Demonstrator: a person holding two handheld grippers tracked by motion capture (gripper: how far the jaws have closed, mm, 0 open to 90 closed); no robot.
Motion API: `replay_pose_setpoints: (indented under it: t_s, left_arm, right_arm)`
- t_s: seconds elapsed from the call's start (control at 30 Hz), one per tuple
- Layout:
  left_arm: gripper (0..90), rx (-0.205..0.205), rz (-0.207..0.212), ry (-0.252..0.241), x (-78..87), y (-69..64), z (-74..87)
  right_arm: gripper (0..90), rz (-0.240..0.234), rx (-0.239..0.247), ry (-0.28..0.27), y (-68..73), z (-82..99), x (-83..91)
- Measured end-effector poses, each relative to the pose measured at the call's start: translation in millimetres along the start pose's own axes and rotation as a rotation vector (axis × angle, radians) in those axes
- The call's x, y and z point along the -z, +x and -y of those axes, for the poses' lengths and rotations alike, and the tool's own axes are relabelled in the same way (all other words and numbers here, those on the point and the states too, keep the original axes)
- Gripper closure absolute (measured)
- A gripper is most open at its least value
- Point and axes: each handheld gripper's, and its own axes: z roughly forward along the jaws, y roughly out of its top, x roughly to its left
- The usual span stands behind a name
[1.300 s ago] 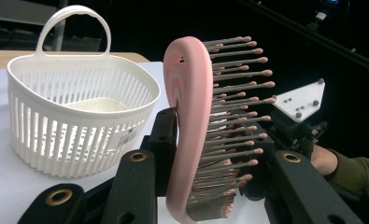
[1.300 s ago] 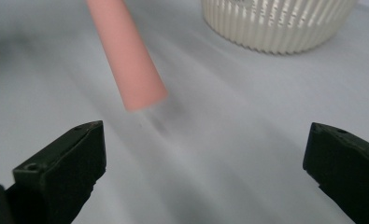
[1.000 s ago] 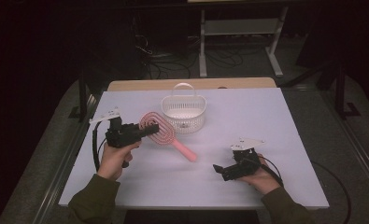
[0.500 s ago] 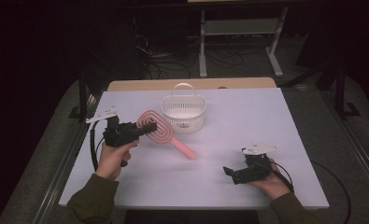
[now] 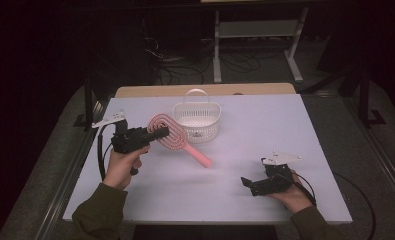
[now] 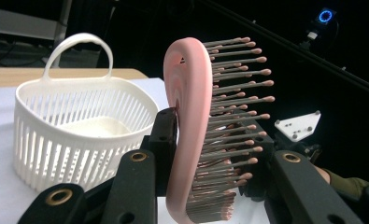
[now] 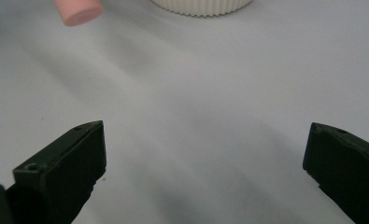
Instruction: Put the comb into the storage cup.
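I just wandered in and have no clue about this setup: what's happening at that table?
A person sits at a white table with a black two-jaw gripper in each hand. The left gripper is clamped on the head of a pink plastic hairbrush, holding it beside a white slotted plastic basket with a loop handle. The right gripper rests low over the table near the person, jaws open and empty.

My left gripper [image 5: 160, 132] clamps head of pink hairbrush [image 5: 177, 141]; handle slants down toward table [image 5: 285, 125]. White basket [image 5: 197, 120] just behind brush. My right gripper [image 5: 247, 184] rests near front edge, well apart.
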Motion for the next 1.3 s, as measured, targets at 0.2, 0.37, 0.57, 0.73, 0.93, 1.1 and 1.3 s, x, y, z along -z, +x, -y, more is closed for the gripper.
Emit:
replay_pose_setpoints:
  t_s: [0.2, 0.37, 0.57, 0.73, 0.93, 1.1, 1.3]
  left_arm:
    - [64.9, -0.006, 0.010, -0.013, 0.3, 1.9, -9.8]
    - [64.9, -0.009, 0.012, -0.026, -1.1, 3.9, -16.3]
    - [64.9, -0.017, 0.012, -0.043, -3.9, 6.0, -25.5]
    - [64.9, -0.007, 0.015, -0.063, -7.1, 9.2, -31.2]
    - [64.9, -0.008, 0.016, -0.074, -11.4, 12.0, -37.4]
    - [64.9, -0.012, 0.011, -0.074, -15.1, 14.2, -43.6]
    - [64.9, -0.013, 0.000, -0.078, -18.9, 18.2, -50.6]
  right_arm:
    - [0.0, 0.001, 0.002, 0.000, -0.3, -0.1, -0.1]
    - [0.0, -0.001, 0.004, 0.001, -0.3, 0.0, -0.3]
    - [0.0, 0.000, 0.006, 0.006, -0.4, 0.2, -0.4]
    - [0.0, -0.001, 0.004, 0.005, 0.0, 0.0, -0.4]
    - [0.0, -0.001, 0.007, 0.004, 0.3, 0.0, -0.2]
    - [0.0, 0.000, 0.008, 0.004, 0.5, -0.1, -0.1]
    - [0.0, -0.001, 0.007, 0.005, 0.6, 0.0, 0.0]
